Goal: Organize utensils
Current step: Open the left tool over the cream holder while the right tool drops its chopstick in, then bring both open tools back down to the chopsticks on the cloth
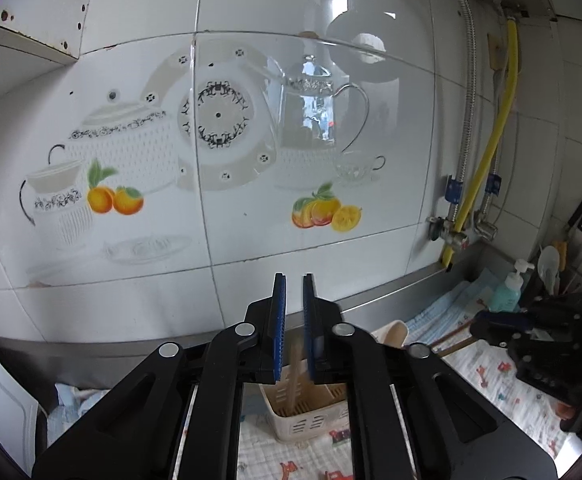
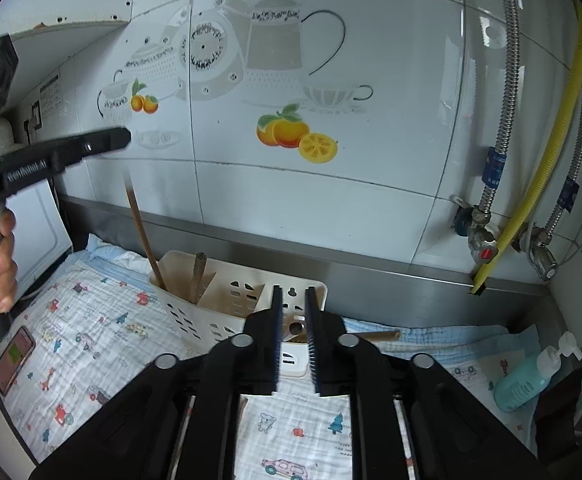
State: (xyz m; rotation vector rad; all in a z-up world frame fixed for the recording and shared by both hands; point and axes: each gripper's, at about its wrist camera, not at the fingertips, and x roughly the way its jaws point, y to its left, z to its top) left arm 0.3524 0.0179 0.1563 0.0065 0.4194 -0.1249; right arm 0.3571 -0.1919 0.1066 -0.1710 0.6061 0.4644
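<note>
— Where do the utensils stand?

— One chopstick leans in the left end of the cream holder on the table's cloth, right below my left gripper, whose jaws are narrow with nothing pressed between them. Another stick lies behind the holder.

— And your right gripper?

— Nearly closed too, empty. I'd open it wide, come down on that lying stick mid-length, and lift it tip-down into a compartment

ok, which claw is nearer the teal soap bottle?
Right. The right claw is just left of the teal soap bottle, low over the cloth. The left claw is farther left, above the utensil basket.
</note>
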